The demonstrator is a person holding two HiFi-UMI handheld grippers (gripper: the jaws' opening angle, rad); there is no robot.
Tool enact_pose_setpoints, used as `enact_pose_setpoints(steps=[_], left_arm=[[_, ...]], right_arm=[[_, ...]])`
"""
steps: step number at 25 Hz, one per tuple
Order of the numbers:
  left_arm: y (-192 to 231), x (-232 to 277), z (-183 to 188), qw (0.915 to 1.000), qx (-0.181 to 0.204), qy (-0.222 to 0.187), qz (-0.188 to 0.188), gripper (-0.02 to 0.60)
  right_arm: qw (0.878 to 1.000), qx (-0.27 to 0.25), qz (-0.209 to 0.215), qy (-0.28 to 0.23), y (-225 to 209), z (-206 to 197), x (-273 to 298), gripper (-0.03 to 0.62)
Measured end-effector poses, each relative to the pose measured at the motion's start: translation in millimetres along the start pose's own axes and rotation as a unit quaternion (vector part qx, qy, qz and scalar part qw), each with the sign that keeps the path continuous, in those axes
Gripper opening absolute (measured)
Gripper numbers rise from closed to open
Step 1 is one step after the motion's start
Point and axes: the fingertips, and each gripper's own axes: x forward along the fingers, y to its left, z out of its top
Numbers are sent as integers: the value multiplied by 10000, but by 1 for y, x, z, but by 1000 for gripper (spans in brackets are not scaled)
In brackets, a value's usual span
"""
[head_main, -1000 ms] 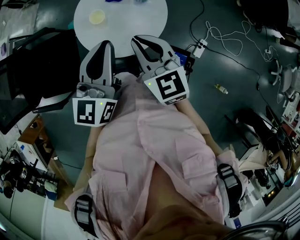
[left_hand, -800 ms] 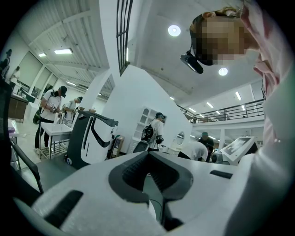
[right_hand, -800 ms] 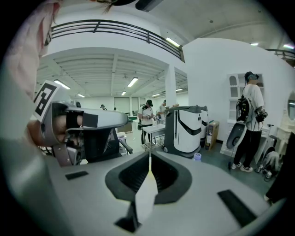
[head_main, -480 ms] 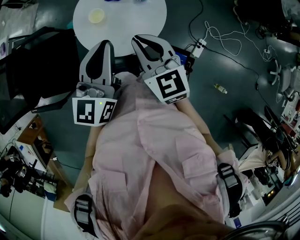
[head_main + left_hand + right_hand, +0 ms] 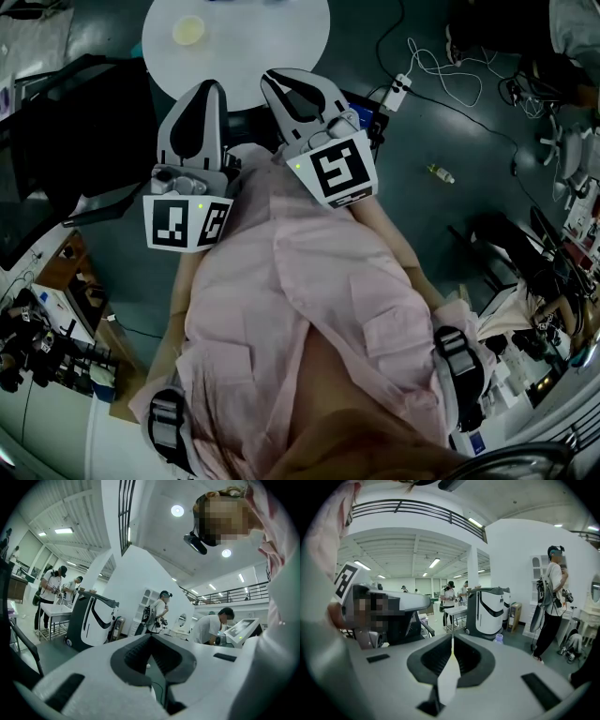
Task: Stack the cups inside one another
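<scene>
The round white table (image 5: 262,47) stands at the top of the head view with a pale yellow cup (image 5: 187,30) upright on its left part. No other cup shows. Both grippers are held close against the person's pink shirt, short of the table. My left gripper (image 5: 208,89) points towards the table's near edge; in the left gripper view its jaws (image 5: 151,637) meet at the tips with nothing between them. My right gripper (image 5: 281,80) sits beside it, tilted slightly down, and its jaws (image 5: 453,639) are shut and empty too.
A power strip with white cables (image 5: 403,89) and a small bottle (image 5: 441,174) lie on the dark floor to the right. Black furniture (image 5: 75,122) stands left of the table. Both gripper views look level into a hall with several people and a black-and-white machine (image 5: 487,611).
Both grippers have stayed still and shut. The table and floor have slid slightly left and up in the head view.
</scene>
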Motion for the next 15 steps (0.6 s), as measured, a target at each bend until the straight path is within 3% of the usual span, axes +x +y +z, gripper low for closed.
enact_pose_setpoints(steps=[15], left_arm=[[-1, -2, -4, 10000, -18, 42, 52, 15]], right_arm=[[10000, 25, -8, 1, -1, -2, -1, 37]])
